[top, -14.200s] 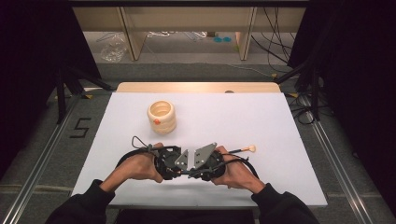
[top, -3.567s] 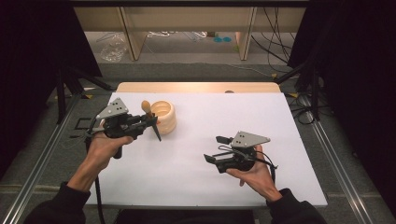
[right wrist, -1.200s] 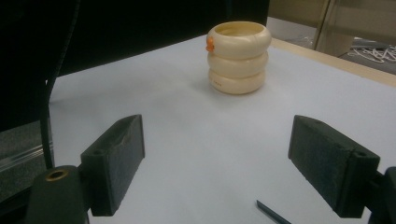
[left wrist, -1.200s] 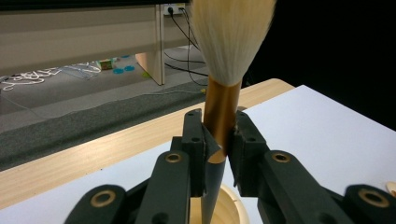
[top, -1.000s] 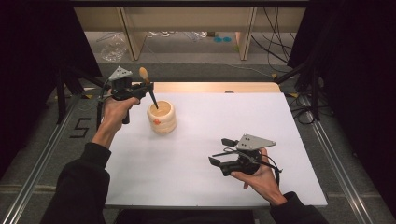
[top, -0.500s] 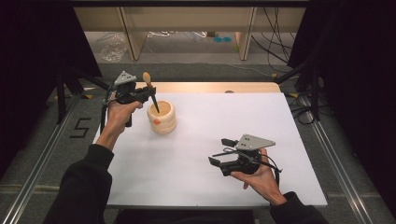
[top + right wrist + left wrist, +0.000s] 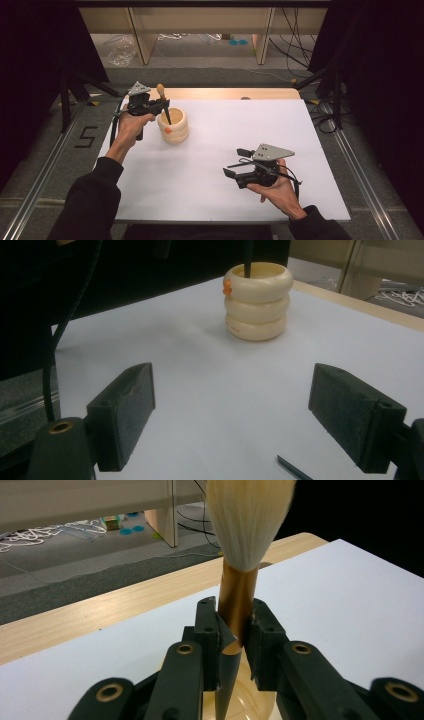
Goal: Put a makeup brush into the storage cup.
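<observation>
My left gripper [image 7: 161, 106] is shut on a makeup brush [image 7: 162, 95] at the table's far left. In the left gripper view the jaws clamp the brush's gold ferrule [image 7: 236, 605], pale bristles up. Its dark tapered handle points down into a cream ribbed holder [image 7: 173, 130], whose rim shows just below my left gripper [image 7: 235, 632]. My right gripper [image 7: 233, 163] rests open in a hand at the front right, with nothing between its pads [image 7: 367, 417]. From there the holder [image 7: 257, 300] stands ahead with the handle [image 7: 248, 257] going into its mouth.
A white sheet [image 7: 240, 125] covers the table, with a bare wooden strip [image 7: 225, 93] along its far edge. Metal rails run down both sides on the floor. Shelf legs and cables lie beyond the far edge.
My left gripper has come down and slightly right with the brush, so the handle reaches deeper into the holder. My right gripper has stayed where it was.
</observation>
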{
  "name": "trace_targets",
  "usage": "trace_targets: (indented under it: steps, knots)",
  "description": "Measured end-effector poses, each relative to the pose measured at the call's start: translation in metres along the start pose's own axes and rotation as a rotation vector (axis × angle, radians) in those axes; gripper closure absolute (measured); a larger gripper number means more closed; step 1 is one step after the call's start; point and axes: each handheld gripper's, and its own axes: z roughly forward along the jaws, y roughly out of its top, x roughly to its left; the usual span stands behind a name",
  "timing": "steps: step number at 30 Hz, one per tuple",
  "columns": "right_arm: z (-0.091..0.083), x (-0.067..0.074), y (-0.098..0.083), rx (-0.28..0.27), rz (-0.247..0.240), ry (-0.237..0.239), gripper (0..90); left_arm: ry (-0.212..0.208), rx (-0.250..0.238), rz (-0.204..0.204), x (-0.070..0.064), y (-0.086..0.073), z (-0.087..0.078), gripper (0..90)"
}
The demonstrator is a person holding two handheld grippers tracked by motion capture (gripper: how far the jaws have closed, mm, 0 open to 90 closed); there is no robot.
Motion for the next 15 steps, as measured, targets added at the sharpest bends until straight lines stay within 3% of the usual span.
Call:
trace_targets:
  steps: [7,9,13,15]
  knots:
    - [-0.0009,-0.0003,0.0004,0.013,0.0,-0.003,19.7,0.006,0.017,0.004,-0.0003,-0.0026,0.0,76.6]
    - [-0.0011,-0.0002,0.0005,0.016,-0.001,-0.001,19.7,-0.002,0.019,-0.006,-0.0002,-0.0021,-0.0004,70.2]
    - [-0.0008,-0.0003,0.0004,0.005,0.004,0.0,19.9,0.052,-0.007,0.016,-0.0011,-0.0008,-0.0042,54.7]
    - [-0.0008,-0.0003,0.0004,0.004,0.003,0.0,20.0,0.05,-0.011,-0.008,-0.0005,0.0005,-0.0063,46.4]
